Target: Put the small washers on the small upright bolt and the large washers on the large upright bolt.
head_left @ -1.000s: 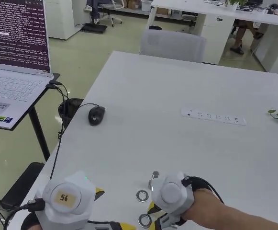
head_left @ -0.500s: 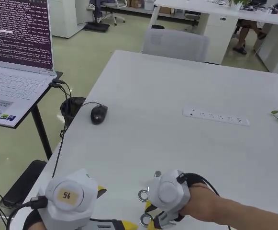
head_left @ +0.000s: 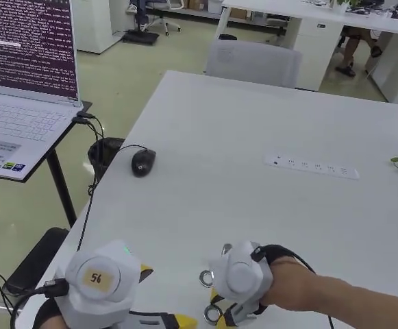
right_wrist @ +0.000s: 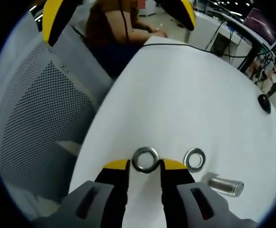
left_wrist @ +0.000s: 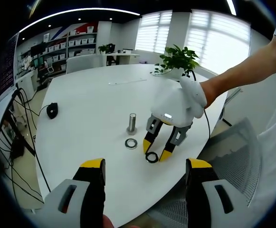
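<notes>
A steel bolt (left_wrist: 132, 122) stands upright on the white table (head_left: 253, 137). Two flat washers lie near it. One washer (left_wrist: 131, 143) rests free just in front of the bolt and shows as a ring (head_left: 205, 277) in the head view. The other washer (right_wrist: 145, 159) lies flat between the yellow fingertips of my right gripper (right_wrist: 144, 165), which press on both its sides. From the left gripper view, the right gripper (left_wrist: 157, 148) points down at that washer (left_wrist: 152, 157). My left gripper (left_wrist: 146, 166) hovers open near the table's front edge, holding nothing.
A black mouse (head_left: 143, 162) and its cable lie at the table's left. A white power strip (head_left: 311, 167) sits further back, with a potted plant (left_wrist: 178, 59) beyond. A laptop (head_left: 20, 89) stands on a side stand at left, and a grey chair (head_left: 253, 63) at the far end.
My right gripper has slid a little to the left and come down around the nearer washer. The left gripper has barely moved. The bolt and the other washer stay put.
</notes>
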`<state>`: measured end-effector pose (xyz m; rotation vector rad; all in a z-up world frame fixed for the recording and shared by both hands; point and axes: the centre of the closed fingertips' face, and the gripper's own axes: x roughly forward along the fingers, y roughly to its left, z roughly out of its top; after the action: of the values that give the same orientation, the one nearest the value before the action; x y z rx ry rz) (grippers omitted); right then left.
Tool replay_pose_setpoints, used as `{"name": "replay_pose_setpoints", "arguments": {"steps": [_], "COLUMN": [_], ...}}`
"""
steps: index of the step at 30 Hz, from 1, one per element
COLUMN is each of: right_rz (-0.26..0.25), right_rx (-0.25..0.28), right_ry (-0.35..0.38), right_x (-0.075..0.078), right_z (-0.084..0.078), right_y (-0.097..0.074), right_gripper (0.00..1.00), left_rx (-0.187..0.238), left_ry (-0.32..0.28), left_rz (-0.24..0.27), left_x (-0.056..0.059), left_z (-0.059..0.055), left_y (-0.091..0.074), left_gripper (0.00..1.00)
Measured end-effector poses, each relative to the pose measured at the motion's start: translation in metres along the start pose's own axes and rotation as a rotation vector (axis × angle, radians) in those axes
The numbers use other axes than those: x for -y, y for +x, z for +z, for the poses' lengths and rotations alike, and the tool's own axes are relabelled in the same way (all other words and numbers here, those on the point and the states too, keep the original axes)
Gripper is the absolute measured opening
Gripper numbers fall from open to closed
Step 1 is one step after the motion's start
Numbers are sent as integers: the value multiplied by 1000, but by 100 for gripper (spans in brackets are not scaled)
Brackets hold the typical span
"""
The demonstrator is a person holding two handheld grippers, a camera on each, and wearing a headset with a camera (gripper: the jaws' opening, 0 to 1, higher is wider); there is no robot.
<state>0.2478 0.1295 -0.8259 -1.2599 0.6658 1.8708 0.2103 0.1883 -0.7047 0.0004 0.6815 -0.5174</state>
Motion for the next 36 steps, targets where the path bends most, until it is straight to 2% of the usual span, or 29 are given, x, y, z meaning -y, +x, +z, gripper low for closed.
{"name": "replay_pose_setpoints", "arguments": {"steps": [6, 14, 20, 28, 36], "right_rz": [-6, -26, -59, -116, -223], "right_rx": [5, -3, 17, 34, 115], "right_ry": [21, 53, 93, 160, 257], "right_x": [2, 2, 7, 23, 61], "right_z": [-1, -2, -6, -20, -15], "right_y": [0, -2, -13, -48, -88], "right_gripper": [24, 23, 23, 23, 23], "left_rx": [-2, -1, -1, -1, -1], "left_ry": [6, 7, 3, 11, 13], "left_rz": [-6, 3, 3, -7, -14], "left_x": [2, -2, -3, -1, 1], "left_z": [1, 2, 2, 5, 6], "left_y": [1, -1, -1, 3, 6], "left_gripper": [68, 68, 68, 68, 68]}}
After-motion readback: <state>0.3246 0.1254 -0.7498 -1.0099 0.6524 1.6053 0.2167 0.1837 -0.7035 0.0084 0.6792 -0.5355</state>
